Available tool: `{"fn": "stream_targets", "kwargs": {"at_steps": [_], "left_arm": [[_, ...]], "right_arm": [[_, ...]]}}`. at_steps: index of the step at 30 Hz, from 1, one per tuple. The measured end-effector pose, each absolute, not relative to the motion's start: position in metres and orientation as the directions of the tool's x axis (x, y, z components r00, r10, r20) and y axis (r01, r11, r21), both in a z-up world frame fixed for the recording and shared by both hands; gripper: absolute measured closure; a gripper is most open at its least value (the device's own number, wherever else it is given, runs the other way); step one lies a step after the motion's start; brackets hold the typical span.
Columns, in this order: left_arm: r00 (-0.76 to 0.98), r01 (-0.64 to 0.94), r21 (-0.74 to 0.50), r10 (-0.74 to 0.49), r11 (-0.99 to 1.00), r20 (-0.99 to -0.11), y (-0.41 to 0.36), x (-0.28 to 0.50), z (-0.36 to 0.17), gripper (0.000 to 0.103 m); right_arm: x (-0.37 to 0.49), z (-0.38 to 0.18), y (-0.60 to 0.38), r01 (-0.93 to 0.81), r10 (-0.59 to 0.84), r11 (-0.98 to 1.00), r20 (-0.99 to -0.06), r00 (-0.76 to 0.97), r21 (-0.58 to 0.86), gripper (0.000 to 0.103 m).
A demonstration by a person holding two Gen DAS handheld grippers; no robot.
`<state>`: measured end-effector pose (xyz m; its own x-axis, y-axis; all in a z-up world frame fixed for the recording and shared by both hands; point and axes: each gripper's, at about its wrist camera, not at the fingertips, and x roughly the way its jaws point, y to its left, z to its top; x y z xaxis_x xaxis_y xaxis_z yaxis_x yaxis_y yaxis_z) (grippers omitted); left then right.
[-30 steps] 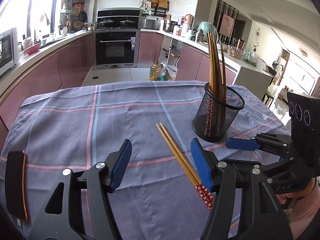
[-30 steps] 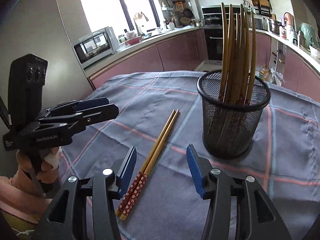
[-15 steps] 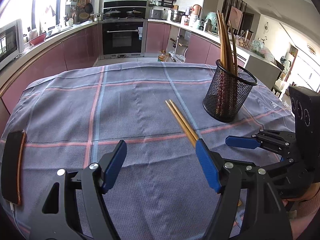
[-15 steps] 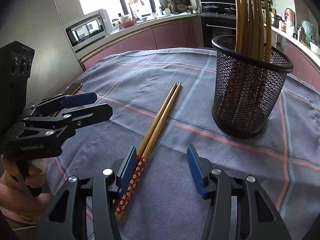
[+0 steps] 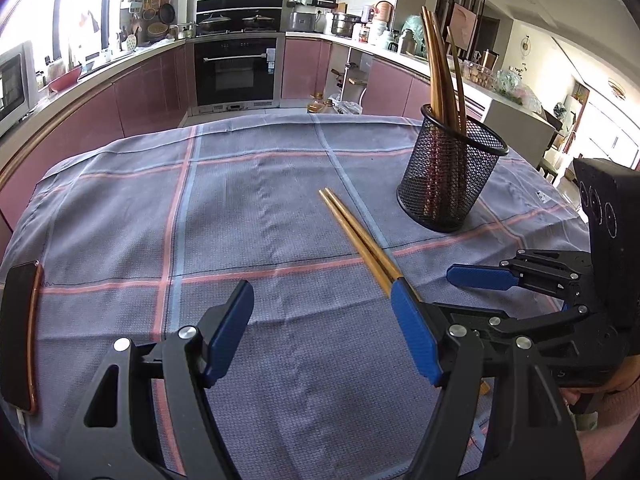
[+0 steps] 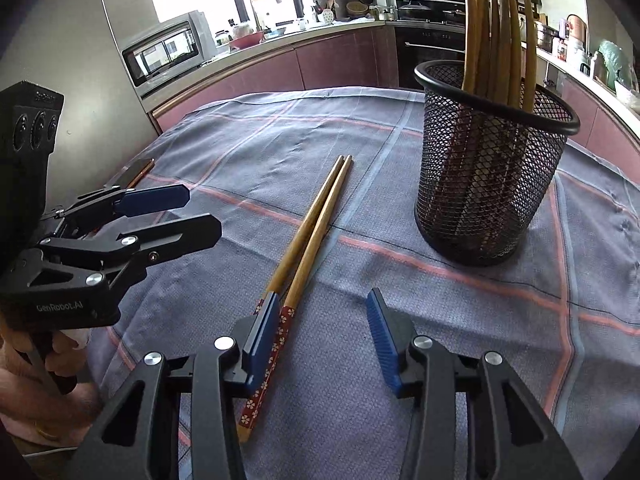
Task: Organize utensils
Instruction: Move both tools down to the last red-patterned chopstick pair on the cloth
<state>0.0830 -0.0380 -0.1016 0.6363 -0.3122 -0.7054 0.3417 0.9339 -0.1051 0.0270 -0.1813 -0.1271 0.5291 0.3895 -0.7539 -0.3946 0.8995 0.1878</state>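
A pair of chopsticks (image 6: 316, 232) lay side by side on a tablecloth (image 6: 240, 168), just in front of the right gripper (image 6: 326, 336). The gripper's left blue pad sat over the patterned end of the pair, and one chopstick ran down between the two pads without being pinched. The right gripper's jaws had just been closing, yet a clear gap remained on the right side, so they stood apart and gripped nothing.

In the left wrist view, the same chopsticks (image 5: 356, 236) ran diagonally toward the left gripper (image 5: 320, 336), passing behind its right pad. The left gripper's jaws had just been opening; they were spread wide over bare cloth with nothing between them.

The chopsticks were golden-brown wood, tapered toward the far tips, with near ends wrapped in dark red printed with small pale flowers.

To the right of the pair, well apart from it, stood a black mesh cup (image 6: 488, 184) holding several more wooden chopsticks upright. The tablecloth was grey-blue with pink and light blue stripes crossing it. A dark phone (image 5: 20, 336) lay at the cloth's left edge. Each gripper showed at the side of the other's view, held by a person's hand (image 6: 60, 352). Kitchen counters, an oven and a microwave filled the background.
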Motion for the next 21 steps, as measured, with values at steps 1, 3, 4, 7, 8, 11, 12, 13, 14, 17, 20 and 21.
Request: {"fn": "stream_targets", "kwargs": {"at_steps": [1,3,4,7,8,11,12,13,14,17,20,21], "left_arm": [[0.631,0.350,-0.103,-0.316,0.931,-0.709,-0.040,0.083,-0.103,0.033],[0.621,0.366,-0.099,-0.322,0.925,-0.715,-0.045,0.082,-0.105,0.033],[0.612,0.379,-0.095,-0.326,0.921,-0.720,-0.048,0.082,-0.107,0.033],[0.589,0.409,-0.083,-0.333,0.909,-0.736,-0.056,0.081,-0.113,0.034],[0.580,0.420,-0.081,-0.336,0.904,-0.742,-0.059,0.081,-0.115,0.034],[0.561,0.439,-0.076,-0.339,0.895,-0.755,-0.064,0.081,-0.120,0.036],[0.557,0.445,-0.075,-0.341,0.892,-0.758,-0.066,0.081,-0.121,0.037],[0.554,0.451,-0.072,-0.342,0.889,-0.759,-0.067,0.080,-0.122,0.037],[0.551,0.457,-0.068,-0.343,0.887,-0.761,-0.070,0.080,-0.122,0.037],[0.541,0.473,-0.056,-0.340,0.879,-0.769,-0.077,0.080,-0.125,0.039],[0.532,0.477,-0.047,-0.331,0.878,-0.780,-0.081,0.081,-0.130,0.045],[0.535,0.475,-0.040,-0.324,0.879,-0.780,-0.082,0.081,-0.130,0.049]], "right_arm": [[0.027,-0.127,-0.182,-0.391,0.388,0.901,-0.756,0.527,0.190,0.063],[0.028,-0.127,-0.185,-0.388,0.395,0.899,-0.757,0.520,0.202,0.065],[0.029,-0.127,-0.187,-0.387,0.399,0.898,-0.758,0.517,0.209,0.065],[0.031,-0.127,-0.189,-0.389,0.406,0.895,-0.759,0.509,0.218,0.066],[0.031,-0.127,-0.190,-0.390,0.406,0.895,-0.760,0.507,0.218,0.066],[0.034,-0.126,-0.189,-0.392,0.406,0.894,-0.763,0.503,0.217,0.066],[0.034,-0.126,-0.190,-0.393,0.406,0.893,-0.764,0.502,0.217,0.066],[0.035,-0.126,-0.190,-0.395,0.409,0.892,-0.763,0.500,0.220,0.066],[0.036,-0.126,-0.190,-0.395,0.413,0.891,-0.762,0.498,0.225,0.066],[0.037,-0.126,-0.192,-0.395,0.423,0.888,-0.759,0.495,0.236,0.066],[0.039,-0.126,-0.194,-0.394,0.424,0.887,-0.760,0.493,0.240,0.066],[0.040,-0.126,-0.193,-0.395,0.421,0.888,-0.761,0.493,0.236,0.066]]}}
